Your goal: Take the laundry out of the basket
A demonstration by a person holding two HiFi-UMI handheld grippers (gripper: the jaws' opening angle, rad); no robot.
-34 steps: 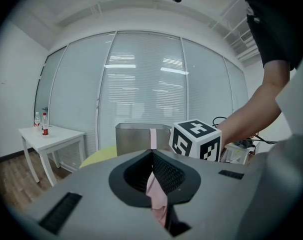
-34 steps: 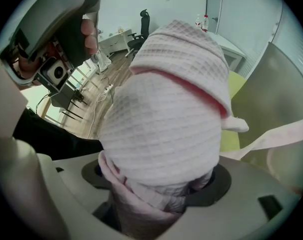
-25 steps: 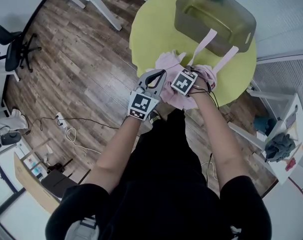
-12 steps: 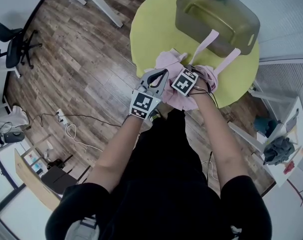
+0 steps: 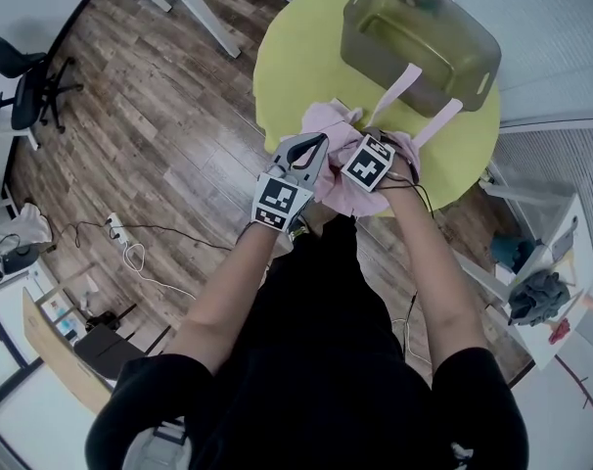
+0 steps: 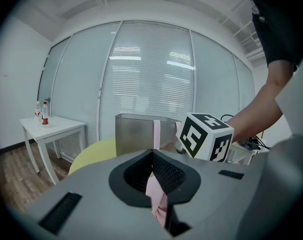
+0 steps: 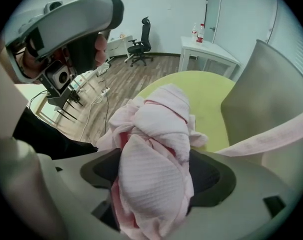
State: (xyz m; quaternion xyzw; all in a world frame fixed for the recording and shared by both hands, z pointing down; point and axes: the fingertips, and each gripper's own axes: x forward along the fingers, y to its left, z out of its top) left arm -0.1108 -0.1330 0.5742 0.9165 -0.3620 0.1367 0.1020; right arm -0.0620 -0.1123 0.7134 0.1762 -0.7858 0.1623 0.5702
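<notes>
A pink garment point(image 5: 334, 130) lies bunched at the near edge of the round yellow-green table point(image 5: 296, 57). Two of its pink straps run up into the grey translucent basket point(image 5: 424, 81) at the far side. My left gripper point(image 5: 314, 147) is shut on a thin fold of the pink garment point(image 6: 156, 200), seen between the dark pads of my left gripper point(image 6: 154, 184). My right gripper point(image 5: 378, 147) points steeply down, and the jaws of my right gripper point(image 7: 154, 184) are closed wide on a thick bundle of the pink garment point(image 7: 159, 134). A strap point(image 7: 271, 134) leads off right past the basket wall point(image 7: 261, 94).
Wooden floor surrounds the table, with cables and a power strip point(image 5: 120, 238) at the left. An office chair point(image 5: 27, 76) stands far left. A white side table point(image 6: 51, 126) bears two bottles. A shelf with dark cloth point(image 5: 536, 292) stands at the right.
My right gripper has risen slightly with the pink bundle still in it. My left gripper has stayed put, still pinching the cloth.
</notes>
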